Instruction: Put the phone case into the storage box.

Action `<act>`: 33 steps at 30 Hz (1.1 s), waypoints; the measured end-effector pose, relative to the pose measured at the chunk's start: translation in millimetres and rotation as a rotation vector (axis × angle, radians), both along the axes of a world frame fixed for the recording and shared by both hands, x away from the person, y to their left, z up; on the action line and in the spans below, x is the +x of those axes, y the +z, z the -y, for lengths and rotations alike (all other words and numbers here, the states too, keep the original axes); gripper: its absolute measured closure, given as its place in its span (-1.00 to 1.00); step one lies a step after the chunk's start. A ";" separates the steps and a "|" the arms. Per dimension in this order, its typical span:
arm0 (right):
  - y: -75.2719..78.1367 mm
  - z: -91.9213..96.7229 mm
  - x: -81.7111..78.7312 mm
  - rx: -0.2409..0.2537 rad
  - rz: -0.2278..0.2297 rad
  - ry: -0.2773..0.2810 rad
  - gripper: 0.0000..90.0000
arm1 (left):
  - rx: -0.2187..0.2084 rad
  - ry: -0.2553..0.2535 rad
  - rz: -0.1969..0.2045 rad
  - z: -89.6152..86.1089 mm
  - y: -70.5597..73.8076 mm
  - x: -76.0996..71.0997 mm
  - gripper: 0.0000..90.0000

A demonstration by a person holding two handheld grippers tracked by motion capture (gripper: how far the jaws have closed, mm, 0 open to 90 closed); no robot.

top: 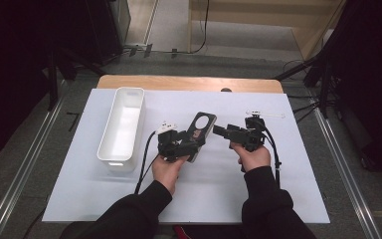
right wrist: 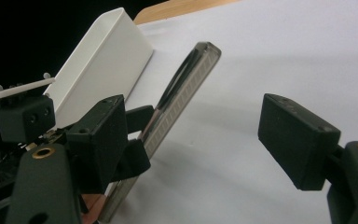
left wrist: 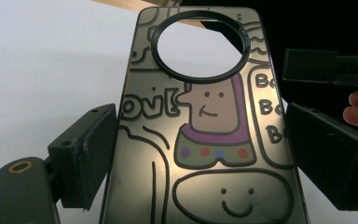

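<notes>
A: Left gripper (top: 191, 141): clamped across the side edges of a phone case (top: 199, 130), both pads pressed against its rims. Held clear of the white mat (top: 278, 164), near the middle, tilted up and away toward the far side.

B: Confirmed in the left gripper view: phone case (left wrist: 205, 135) upright between the two black pads, printed with cartoon figures, a large round camera opening near its top end. Gripping pads (left wrist: 91, 154) flush to either edge.

A: Right gripper (top: 221, 131): jaws spread wide, nothing between them, pointing leftward at the case's right edge, just beside it without visible contact.

B: Agreed. In the right gripper view, fingers (right wrist: 298, 137) well apart, bare mat between them; case (right wrist: 182, 100) seen edge-on, slanting up past the left jaw.

A: White bin (top: 122, 127): long, rectangular, open-topped, standing on the mat's left part, well apart from both grippers.

B: Same bin (right wrist: 100, 58) beyond the case in the right gripper view. Wooden table edge (top: 189, 82) along the mat's far side.
</notes>
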State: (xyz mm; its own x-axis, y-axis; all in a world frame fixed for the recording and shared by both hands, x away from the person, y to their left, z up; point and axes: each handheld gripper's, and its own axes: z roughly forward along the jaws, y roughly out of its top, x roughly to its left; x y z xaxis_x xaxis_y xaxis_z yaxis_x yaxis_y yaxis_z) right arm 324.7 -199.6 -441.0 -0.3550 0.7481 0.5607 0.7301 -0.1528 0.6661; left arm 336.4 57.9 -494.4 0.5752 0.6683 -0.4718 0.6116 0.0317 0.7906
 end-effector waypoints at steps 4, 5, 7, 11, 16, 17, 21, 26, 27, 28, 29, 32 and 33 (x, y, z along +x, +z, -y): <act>0.6 -2.3 5.1 0.008 -0.019 -0.007 -0.49 | -0.001 0.001 0.000 -0.1 -0.2 0.3 -0.75; 0.7 -2.9 6.3 0.012 -0.026 -0.011 -0.49 | -0.003 0.002 -0.001 -0.1 -0.1 0.4 -0.75; 0.4 -3.6 9.2 0.021 -0.035 -0.011 -0.46 | 0.000 0.003 0.000 -0.1 -0.1 0.3 -0.75; 0.8 -4.1 13.9 0.032 -0.057 -0.017 -0.44 | 0.000 0.002 -0.001 0.0 -0.2 0.3 -0.75; 1.6 -3.1 19.2 0.037 -0.074 -0.031 -0.43 | -0.002 0.003 0.004 0.2 0.5 -0.2 -0.75; 1.8 -3.4 20.1 0.037 -0.076 -0.035 -0.42 | -0.002 0.003 0.004 0.3 0.6 -0.3 -0.75; 2.3 -4.3 23.3 0.039 -0.088 -0.045 -0.38 | -0.009 0.000 0.001 0.2 0.4 -0.1 -0.75; 0.5 -7.0 26.1 0.035 -0.098 -0.056 -0.35 | -0.016 0.001 -0.008 0.1 0.0 0.3 -0.75; -0.1 -7.4 27.1 0.035 -0.105 -0.057 -0.34 | -0.015 0.001 -0.007 0.1 0.0 0.3 -0.75; -0.6 -7.6 27.9 0.038 -0.110 -0.059 -0.34 | -0.014 0.003 -0.007 0.1 0.0 0.3 -0.75; -0.9 -8.0 28.6 0.043 -0.115 -0.062 -0.34 | -0.016 0.002 -0.006 0.1 0.0 0.3 -0.75; -1.2 -8.9 30.7 0.046 -0.122 -0.067 -0.33 | -0.022 -0.004 -0.013 0.1 -0.8 1.0 -0.75; -1.2 -9.1 31.3 0.048 -0.126 -0.067 -0.33 | -0.021 -0.004 -0.016 0.4 -1.3 1.0 -0.75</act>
State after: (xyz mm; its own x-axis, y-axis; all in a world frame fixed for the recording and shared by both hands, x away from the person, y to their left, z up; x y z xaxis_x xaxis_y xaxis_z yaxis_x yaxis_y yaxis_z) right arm 356.1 -190.6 -442.3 -0.2297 0.7390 0.6334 0.7943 -0.2337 0.5607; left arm 337.4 57.5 -495.7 0.5703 0.6558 -0.4946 0.6243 0.0453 0.7799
